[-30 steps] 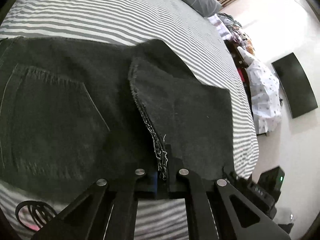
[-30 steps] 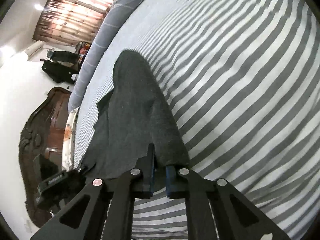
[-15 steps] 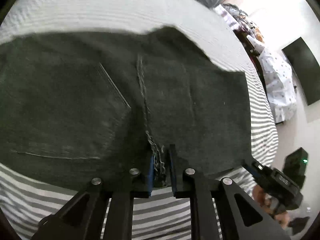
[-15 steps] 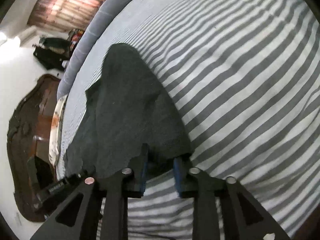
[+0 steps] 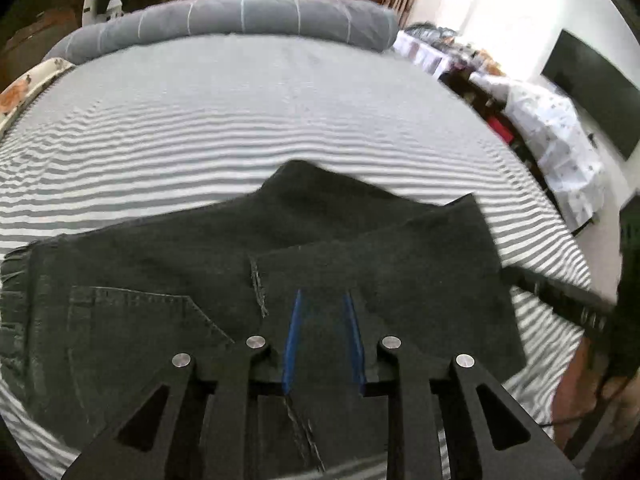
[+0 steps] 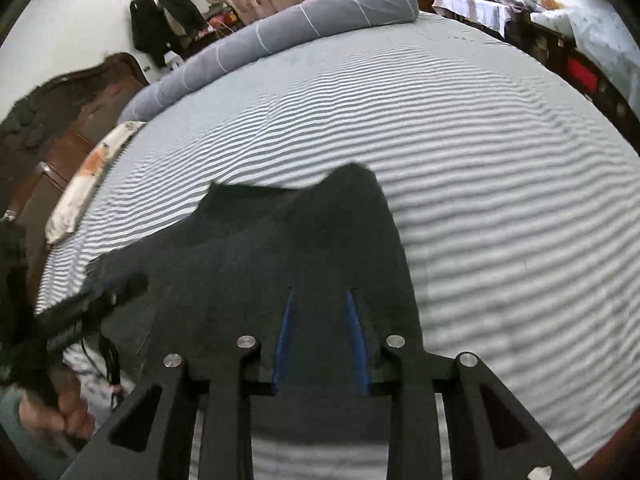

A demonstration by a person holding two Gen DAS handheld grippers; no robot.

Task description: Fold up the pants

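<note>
Both claws have let go of the hem since half a second ago and pulled back: the left claw point(image 5: 322, 336) and right claw point(image 6: 320, 334) now hover with jaws spread, holding nothing. The dark charcoal denim pants point(image 5: 168, 272) lie folded on the grey-and-white striped bed point(image 5: 248, 120), a leg panel laid over the seat. That fold looks finished; next comes regripping an edge for another fold. Only the left view shows the back pocket point(image 5: 136, 332) at 8 o'clock; only the right shows the carved wooden headboard point(image 6: 60, 120) at 10 o'clock.
</note>
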